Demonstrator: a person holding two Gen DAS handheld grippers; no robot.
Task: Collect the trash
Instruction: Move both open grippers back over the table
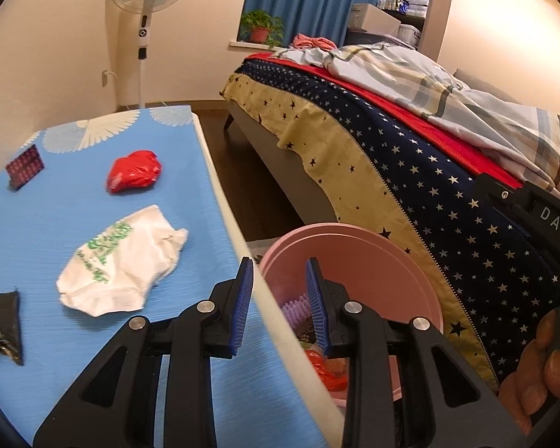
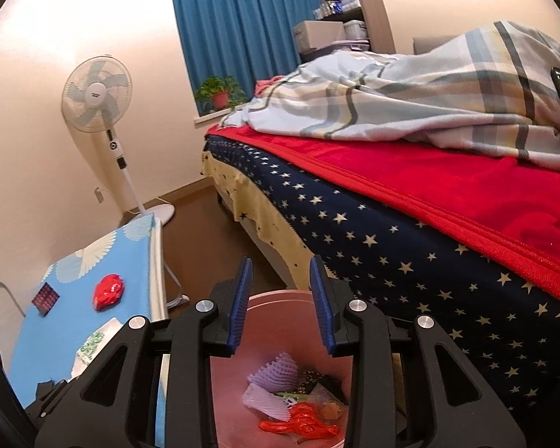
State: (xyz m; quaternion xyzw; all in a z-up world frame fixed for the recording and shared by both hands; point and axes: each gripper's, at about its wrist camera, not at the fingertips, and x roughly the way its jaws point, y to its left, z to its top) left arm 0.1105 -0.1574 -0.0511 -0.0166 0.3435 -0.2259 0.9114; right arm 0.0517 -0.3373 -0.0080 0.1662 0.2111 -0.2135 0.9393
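Both empty: left hand-held gripper (image 1: 280,291) and right hand-held gripper (image 2: 282,295) spread wide. White plastic bag (image 1: 121,261) on desk (image 1: 37,224), crumpled, featherlight, slippery; better pinching a raised fold.

Pale walls, blue curtain (image 2: 242,26), standing fan (image 2: 97,93), bed (image 2: 410,246).

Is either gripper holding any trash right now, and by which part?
Nothing held. The left gripper and right gripper are both open and empty, above the pink bin.
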